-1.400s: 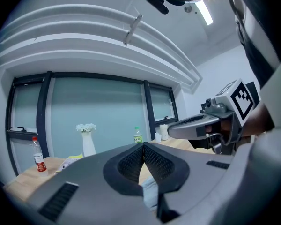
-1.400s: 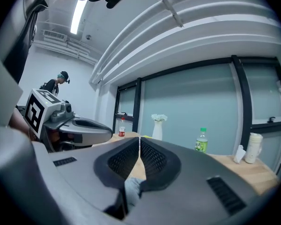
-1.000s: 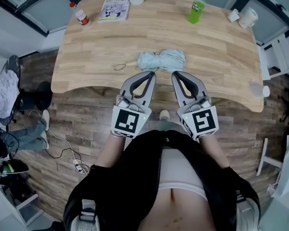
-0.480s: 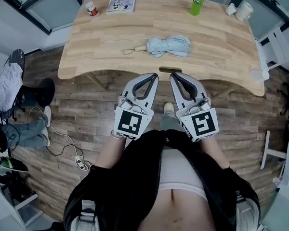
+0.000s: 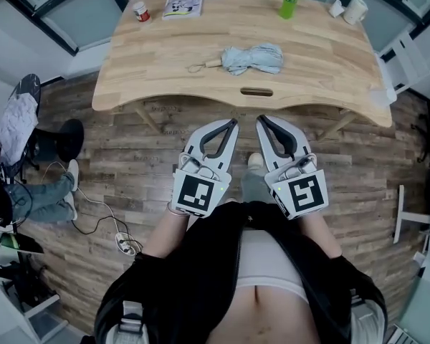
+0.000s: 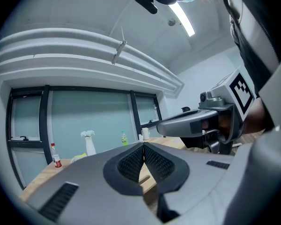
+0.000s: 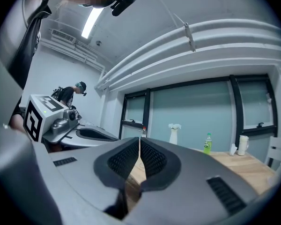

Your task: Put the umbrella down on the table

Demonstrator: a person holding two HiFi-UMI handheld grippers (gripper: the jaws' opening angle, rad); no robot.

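Left hand-held gripper (image 5: 234, 121) and right hand-held gripper (image 5: 259, 118) are clenched empty; umbrella (image 5: 254, 58) lies on table (image 5: 165, 59), booklet (image 5: 183, 1) print unreadable.

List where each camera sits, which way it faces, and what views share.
Head view: on the person's head, looking steeply down at table, umbrella; shows left gripper, right gripper, torso.
Left gripper view: on that gripper, level along its shut jaws toward the table; right gripper at right.
Right gripper view: same, along its shut jaws; left gripper at left.
Shared: green bottle, in all three.
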